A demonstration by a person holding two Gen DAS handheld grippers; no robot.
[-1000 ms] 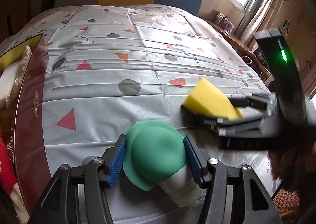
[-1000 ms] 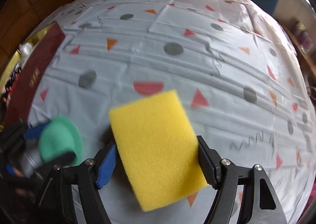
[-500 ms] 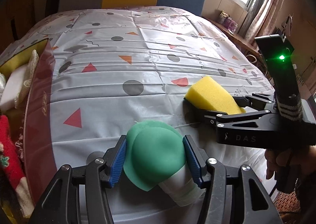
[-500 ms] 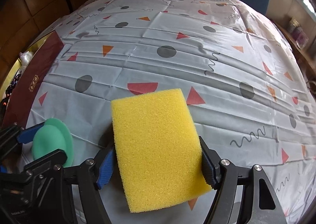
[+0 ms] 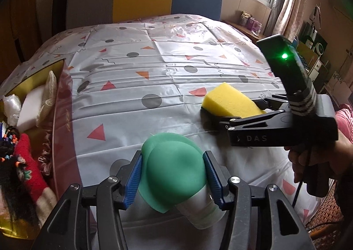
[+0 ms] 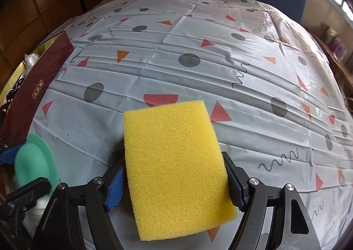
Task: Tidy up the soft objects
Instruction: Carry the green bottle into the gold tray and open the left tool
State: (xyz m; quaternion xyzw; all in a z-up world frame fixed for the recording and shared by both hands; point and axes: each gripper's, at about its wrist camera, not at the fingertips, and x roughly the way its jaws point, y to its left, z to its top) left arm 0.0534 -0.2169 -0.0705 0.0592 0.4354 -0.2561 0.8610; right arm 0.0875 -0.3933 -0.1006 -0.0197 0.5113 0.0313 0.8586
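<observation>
Lifted slightly since a second ago, the left gripper (image 5: 172, 178) is closing on a green silicone brush (image 5: 173, 169), pads pressing its sides. To its right, the right gripper (image 6: 174, 180) clamps a yellow sponge (image 6: 174, 161) while easing open, above the near tablecloth (image 6: 220, 62).

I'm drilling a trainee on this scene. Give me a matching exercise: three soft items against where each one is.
1. yellow rectangular foam sponge
2. green rubbery dome on a white tube
3. white foam block

a. in the dark red box
b. held in the right gripper
c. held in the left gripper

Pairs: 1-b, 2-c, 3-a. The left gripper's jaws are closing on the dome.
</observation>
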